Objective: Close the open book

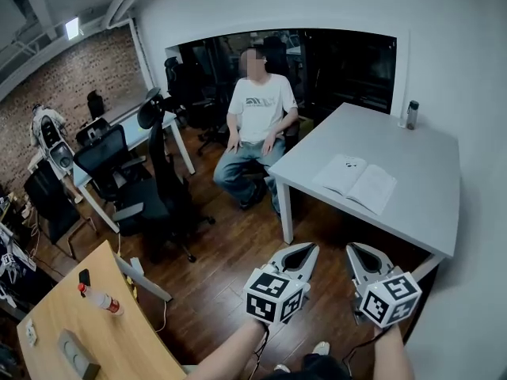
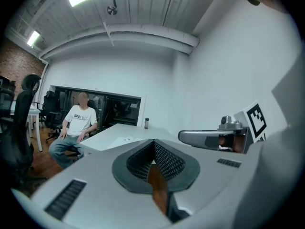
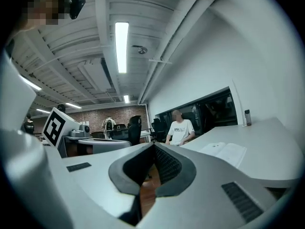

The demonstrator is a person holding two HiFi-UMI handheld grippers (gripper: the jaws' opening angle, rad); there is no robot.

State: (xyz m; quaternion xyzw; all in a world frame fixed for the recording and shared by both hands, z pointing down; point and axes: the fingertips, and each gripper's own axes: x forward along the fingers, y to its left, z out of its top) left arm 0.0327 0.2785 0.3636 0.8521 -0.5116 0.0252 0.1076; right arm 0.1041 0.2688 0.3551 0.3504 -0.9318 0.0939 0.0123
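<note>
Open book on table — well beyond right gripper, jaws together

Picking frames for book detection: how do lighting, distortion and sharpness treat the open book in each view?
Head view: even light, open book sharp on the white table, straight lines bowed by the wide lens. Right gripper view: book small but clear, ceiling lamp blown out. Left gripper view: book barely a faint mark.
</note>
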